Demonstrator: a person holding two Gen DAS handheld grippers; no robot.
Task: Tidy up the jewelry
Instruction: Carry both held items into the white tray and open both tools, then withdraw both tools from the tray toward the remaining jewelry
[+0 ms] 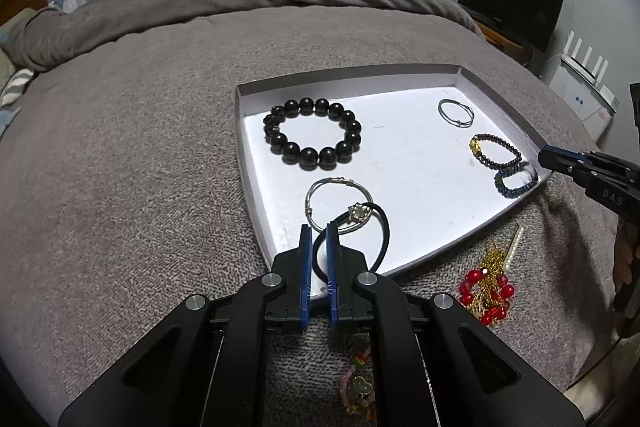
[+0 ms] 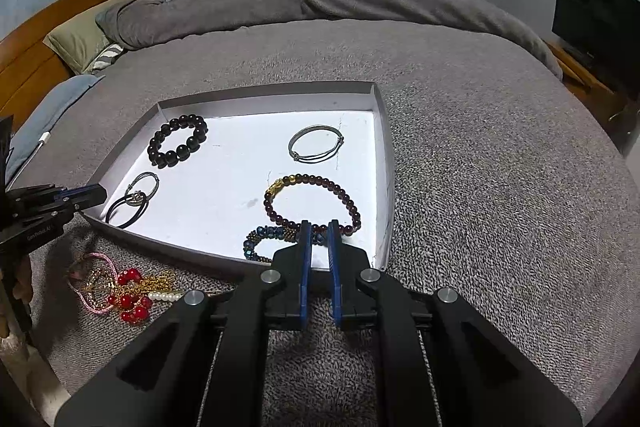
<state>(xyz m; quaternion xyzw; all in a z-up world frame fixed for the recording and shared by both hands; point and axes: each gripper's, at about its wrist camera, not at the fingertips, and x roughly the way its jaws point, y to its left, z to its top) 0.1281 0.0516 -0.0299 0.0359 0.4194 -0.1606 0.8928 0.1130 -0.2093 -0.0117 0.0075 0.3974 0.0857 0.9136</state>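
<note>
Left gripper (image 1: 319,227) hovers over the near edge of the white tray (image 1: 248,163), its blue fingers nearly closed around the black cord loop (image 1: 380,227); whether they actually pinch it cannot be told. That cord looks soft, light and floppy, best taken mid-strand. Beside it lies a thin silver bangle (image 1: 338,205), stiff and slippery. Further right on the grey blanket (image 2: 480,167) sits a tangled red-bead and gold-chain pile (image 2: 132,297), likely to snag. Right gripper (image 2: 319,227), its gap narrow, sits at the blue beaded bracelet (image 2: 264,243); grip unclear.
</note>
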